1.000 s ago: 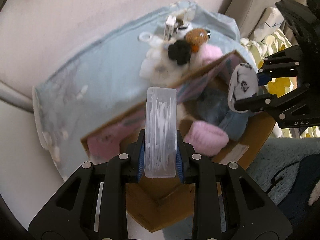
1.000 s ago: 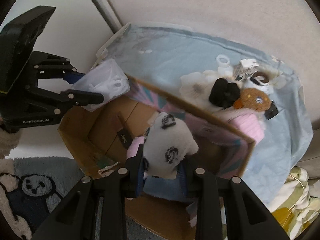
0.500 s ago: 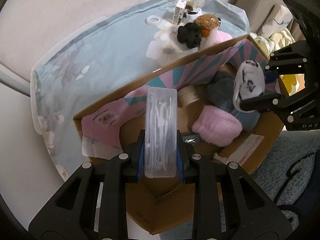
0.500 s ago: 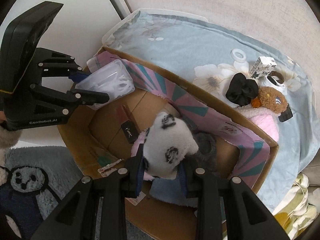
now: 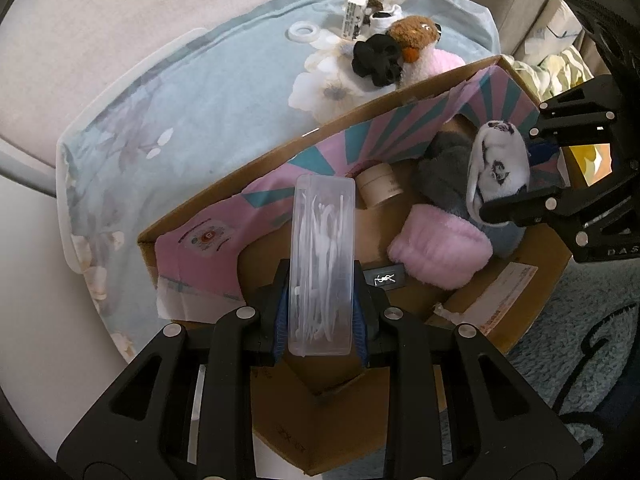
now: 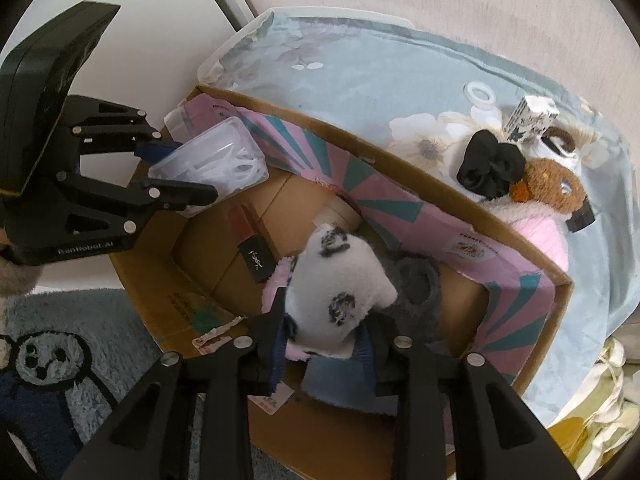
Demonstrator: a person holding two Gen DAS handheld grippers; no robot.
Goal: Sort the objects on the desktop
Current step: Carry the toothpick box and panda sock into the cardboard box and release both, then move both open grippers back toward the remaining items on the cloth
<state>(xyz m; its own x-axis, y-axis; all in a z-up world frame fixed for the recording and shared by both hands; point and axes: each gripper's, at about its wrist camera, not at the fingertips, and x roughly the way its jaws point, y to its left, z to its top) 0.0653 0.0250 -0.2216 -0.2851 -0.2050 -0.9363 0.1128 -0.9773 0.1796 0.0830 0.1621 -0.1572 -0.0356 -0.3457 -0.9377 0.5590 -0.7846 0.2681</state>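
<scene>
Clear plastic floss-pick case [image 5: 323,268] sits pinched in my left gripper [image 5: 322,314]; my right gripper [image 6: 324,338], centre frame, is loosening around the white black-spotted plush sock [image 6: 338,294].

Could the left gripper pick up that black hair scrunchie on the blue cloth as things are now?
Probably not yet. The left gripper is shut on a clear plastic box, and the cardboard box wall stands between it and the black scrunchie; nothing covers the scrunchie itself.

Cardboard box [image 6: 420,184] sits before the toys [image 6: 552,184] on the cloth [image 6: 360,68].
</scene>
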